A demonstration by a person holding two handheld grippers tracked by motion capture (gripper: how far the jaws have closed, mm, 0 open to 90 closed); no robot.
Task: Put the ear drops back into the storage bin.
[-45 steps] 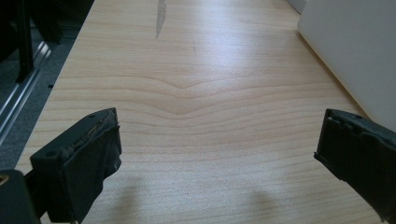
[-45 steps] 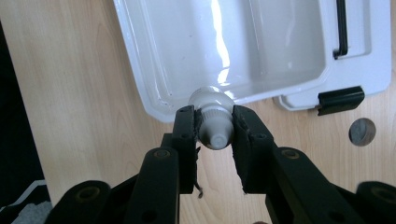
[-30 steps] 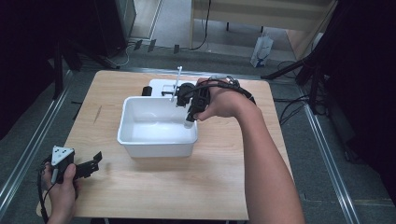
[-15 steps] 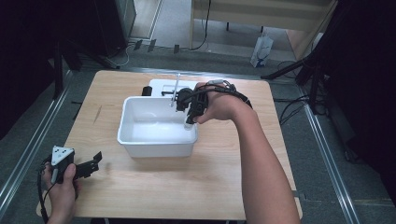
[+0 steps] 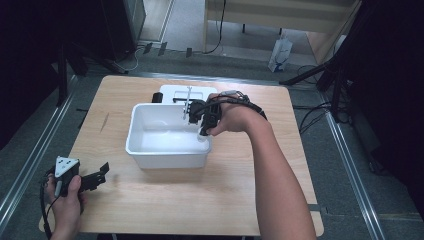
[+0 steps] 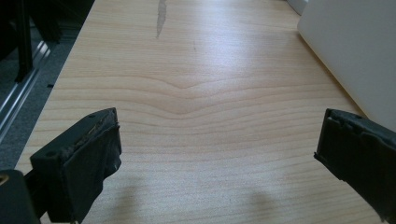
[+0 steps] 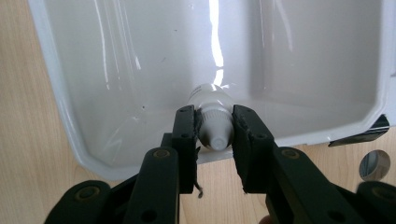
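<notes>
One white bottle in the right gripper, over the white tub.

bottle: lower body hidden behind the right gripper pads, label too blurred to read | tub: far wall cut by top edge | stand behind tub: parts too small to tell | left gripper: jaws cut by bottom edge

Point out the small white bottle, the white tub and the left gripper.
small white bottle [image 7: 214, 122]: right gripper view, on its ribbed cap between the jaws.
white tub [image 5: 170, 159]: high view, on its near outer wall.
left gripper [image 5: 103, 170]: high view, midway between its fingertips.
</notes>
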